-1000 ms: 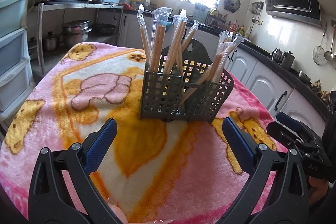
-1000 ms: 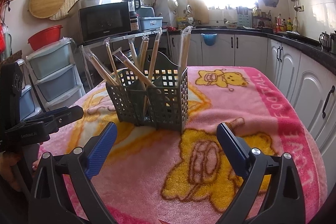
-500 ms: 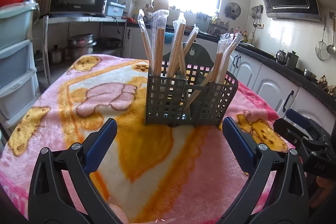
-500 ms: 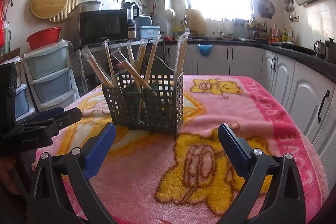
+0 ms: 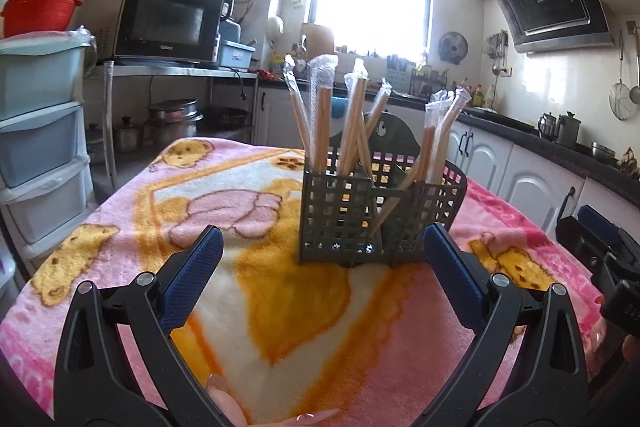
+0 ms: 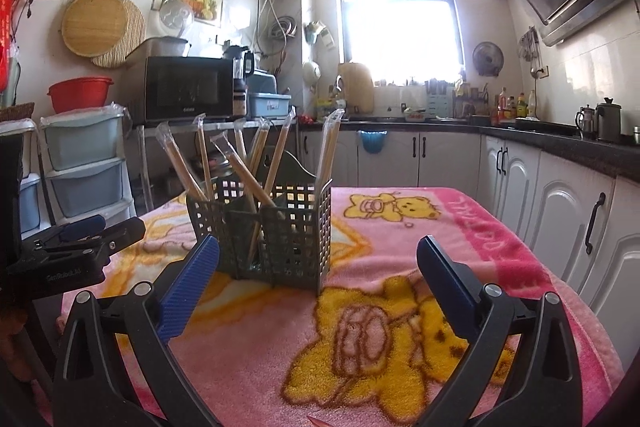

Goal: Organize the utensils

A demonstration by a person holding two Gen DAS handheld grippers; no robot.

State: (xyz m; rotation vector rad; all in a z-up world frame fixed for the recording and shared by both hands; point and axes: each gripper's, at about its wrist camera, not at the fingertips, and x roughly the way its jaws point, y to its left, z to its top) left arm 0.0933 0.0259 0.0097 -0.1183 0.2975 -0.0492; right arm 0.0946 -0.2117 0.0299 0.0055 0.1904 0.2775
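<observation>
A dark grey lattice utensil holder (image 5: 380, 219) stands upright on the pink bear blanket (image 5: 248, 291); it also shows in the right wrist view (image 6: 276, 239). Several plastic-wrapped wooden chopsticks (image 5: 320, 119) stand in its compartments, also seen in the right wrist view (image 6: 248, 179). My left gripper (image 5: 320, 267) is open and empty, just in front of the holder. My right gripper (image 6: 318, 279) is open and empty, near the holder's right corner. The right gripper appears at the left view's right edge (image 5: 600, 247); the left gripper at the right view's left edge (image 6: 72, 247).
Stacked plastic drawers (image 5: 36, 139) stand left of the table. A microwave (image 5: 168, 23) sits on a shelf behind. White cabinets and a dark counter (image 6: 560, 187) run along the right. The blanket (image 6: 400, 327) covers the table to its edges.
Both grippers have tilted upward and lowered toward the table, so the holder sits lower in view and more wall shows. Both stay open. The holder and chopsticks have not moved.
</observation>
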